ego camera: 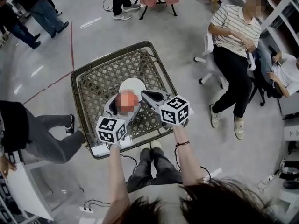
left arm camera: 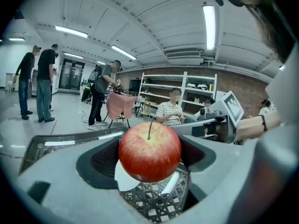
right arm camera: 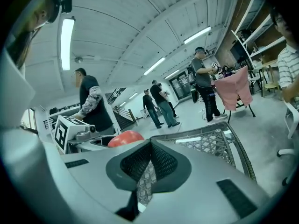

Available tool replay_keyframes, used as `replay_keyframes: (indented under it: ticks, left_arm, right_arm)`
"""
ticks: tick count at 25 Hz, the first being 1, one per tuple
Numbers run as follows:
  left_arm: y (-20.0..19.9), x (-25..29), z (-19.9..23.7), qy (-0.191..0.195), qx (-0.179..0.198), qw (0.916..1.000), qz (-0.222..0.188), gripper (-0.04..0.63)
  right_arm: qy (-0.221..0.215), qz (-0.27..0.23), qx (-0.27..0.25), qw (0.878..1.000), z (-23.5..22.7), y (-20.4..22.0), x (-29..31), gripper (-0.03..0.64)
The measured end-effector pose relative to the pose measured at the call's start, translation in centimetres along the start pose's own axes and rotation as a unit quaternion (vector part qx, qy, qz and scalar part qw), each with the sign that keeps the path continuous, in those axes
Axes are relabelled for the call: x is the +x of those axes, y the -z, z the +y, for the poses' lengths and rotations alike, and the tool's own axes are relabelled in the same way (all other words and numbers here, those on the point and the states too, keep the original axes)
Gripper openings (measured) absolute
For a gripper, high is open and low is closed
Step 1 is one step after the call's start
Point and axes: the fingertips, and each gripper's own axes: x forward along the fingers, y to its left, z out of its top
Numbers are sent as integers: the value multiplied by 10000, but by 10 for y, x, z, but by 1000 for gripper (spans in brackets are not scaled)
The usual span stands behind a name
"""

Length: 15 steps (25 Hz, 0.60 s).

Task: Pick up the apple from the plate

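A red apple with its stem up sits between the pads of my left gripper, which is shut on it. In the head view a mosaic patch covers the apple, held by the left gripper above the mesh table. The white plate lies just beyond the apple with nothing on it; a piece of the plate shows under the fruit. My right gripper hovers to the apple's right, jaws pointing left. That right gripper is shut with nothing in it, and the apple shows past its left jaw.
The plate rests on a square wire-mesh table with a raised rim. A seated person is at the right, another person's legs at the left. People stand farther off, near a pink cloth on a stand.
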Motion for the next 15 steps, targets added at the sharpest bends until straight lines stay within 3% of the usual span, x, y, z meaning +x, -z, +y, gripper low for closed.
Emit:
replay_keyframes:
  ticks: [15]
  left_arm:
    - [-18,-27,-16,186,126,9997,-50,408]
  right_arm:
    - [-116,-197,75,9997,26,-13,-9,9]
